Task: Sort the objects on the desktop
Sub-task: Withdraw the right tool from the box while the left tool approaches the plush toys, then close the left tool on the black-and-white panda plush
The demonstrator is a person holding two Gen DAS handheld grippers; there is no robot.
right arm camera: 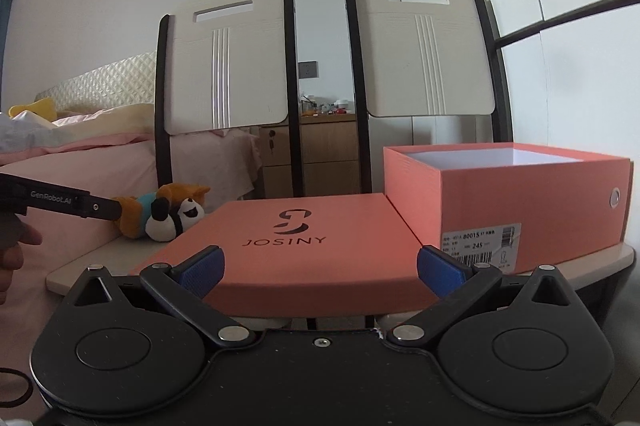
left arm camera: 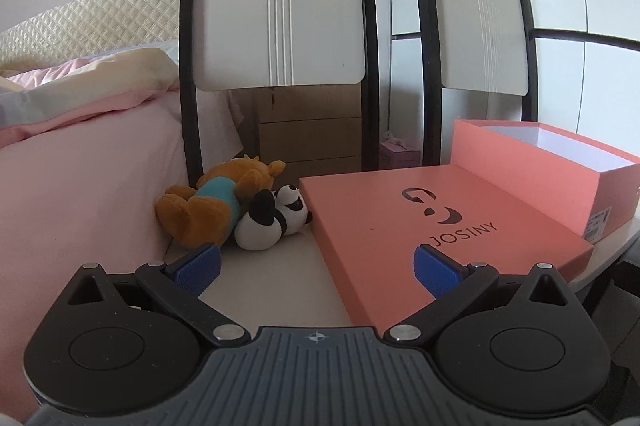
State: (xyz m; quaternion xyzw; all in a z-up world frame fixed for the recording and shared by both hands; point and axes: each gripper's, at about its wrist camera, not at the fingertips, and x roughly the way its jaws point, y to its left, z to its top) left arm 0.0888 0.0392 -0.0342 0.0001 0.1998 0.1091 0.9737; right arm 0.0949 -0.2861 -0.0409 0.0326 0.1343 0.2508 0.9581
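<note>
Two plush toys (right arm camera: 160,214) partly hidden (behind left gripper (right arm camera: 100,207)).

two white chair backs (right arm camera: 228,66), pink bed (left arm camera: 80,162), wooden drawers (left arm camera: 312,134)

Black left gripper (left arm camera: 316,268) and right gripper (right arm camera: 318,266) — blue ribbed pads, silver screws, "GenRobot.AI" lettering

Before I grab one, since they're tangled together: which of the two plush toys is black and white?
The small panda plush, lying in front of the larger brown bear plush in a teal shirt and nearer the coral box lid.
</note>
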